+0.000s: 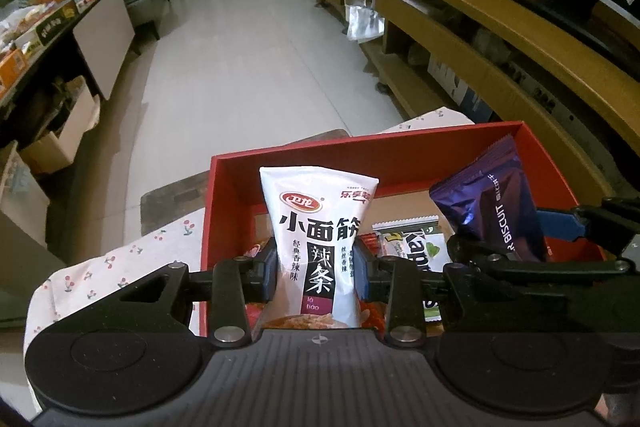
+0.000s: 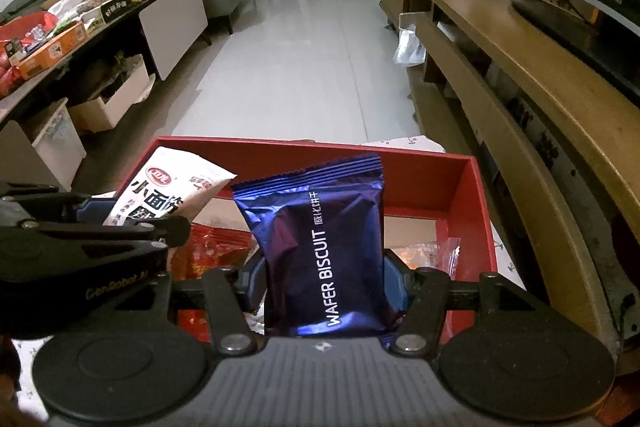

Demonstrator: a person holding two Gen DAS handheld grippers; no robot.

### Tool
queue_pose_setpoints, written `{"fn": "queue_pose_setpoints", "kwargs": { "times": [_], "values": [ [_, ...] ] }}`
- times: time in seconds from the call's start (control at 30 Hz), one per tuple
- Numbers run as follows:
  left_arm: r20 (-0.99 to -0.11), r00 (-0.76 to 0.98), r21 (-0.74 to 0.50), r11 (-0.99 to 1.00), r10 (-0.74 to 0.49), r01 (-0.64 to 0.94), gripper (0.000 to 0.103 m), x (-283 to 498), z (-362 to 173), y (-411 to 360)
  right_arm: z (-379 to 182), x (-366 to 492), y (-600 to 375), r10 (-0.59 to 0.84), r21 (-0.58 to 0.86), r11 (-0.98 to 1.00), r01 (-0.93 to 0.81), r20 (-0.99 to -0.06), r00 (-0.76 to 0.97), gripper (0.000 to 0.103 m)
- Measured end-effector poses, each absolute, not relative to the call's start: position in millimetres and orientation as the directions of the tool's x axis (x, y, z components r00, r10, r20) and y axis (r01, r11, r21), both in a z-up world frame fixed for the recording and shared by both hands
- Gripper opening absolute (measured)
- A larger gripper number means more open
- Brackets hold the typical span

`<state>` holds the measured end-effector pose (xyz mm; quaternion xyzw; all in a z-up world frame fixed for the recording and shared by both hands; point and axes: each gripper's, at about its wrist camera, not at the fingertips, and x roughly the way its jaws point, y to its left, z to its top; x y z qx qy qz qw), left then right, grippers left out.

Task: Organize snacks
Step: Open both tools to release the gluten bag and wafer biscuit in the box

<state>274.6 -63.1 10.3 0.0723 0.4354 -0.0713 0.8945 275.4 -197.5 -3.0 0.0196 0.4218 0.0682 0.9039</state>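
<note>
My left gripper (image 1: 316, 273) is shut on a white latiao snack packet (image 1: 318, 227) and holds it upright over the red box (image 1: 304, 159). My right gripper (image 2: 325, 285) is shut on a purple wafer biscuit packet (image 2: 324, 247), also upright over the red box (image 2: 472, 195). Each gripper shows in the other's view: the right gripper (image 1: 516, 247) with the purple packet (image 1: 496, 203) to my left gripper's right, the left gripper (image 2: 132, 215) with the white packet (image 2: 168, 191) at left. A green seaweed packet (image 1: 420, 243), a red packet (image 2: 212, 251) and a clear-wrapped snack (image 2: 432, 253) lie in the box.
The box stands on a cloth with cherry print (image 1: 120, 267) over a small table. A long wooden TV cabinet (image 2: 500, 39) runs along the right. A dark table with snack boxes (image 2: 72, 27) stands at left. Tiled floor (image 2: 304, 59) lies ahead.
</note>
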Motion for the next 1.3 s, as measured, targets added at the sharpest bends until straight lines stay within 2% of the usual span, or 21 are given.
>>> {"fn": "queue_pose_setpoints", "kwargs": {
  "times": [0.6, 1.13, 1.3],
  "values": [
    [-0.802, 0.595, 0.078, 0.981, -0.044, 0.178, 0.044, 284, -10, -65, -21, 285, -191, 0.122, 0.063, 0.991, -0.116, -0.774, 0.621, 0.066],
    [-0.815, 0.578, 0.06, 0.988, -0.032, 0.139, 0.063, 289, -12, -57, -20, 287, -195, 0.115, 0.06, 0.992, -0.109, -0.774, 0.623, 0.069],
    [-0.809, 0.587, 0.045, 0.99, -0.044, 0.137, 0.065, 286, -5, -56, -11, 284, -200, 0.115, 0.068, 0.993, -0.099, -0.764, 0.635, 0.072]
  ]
}}
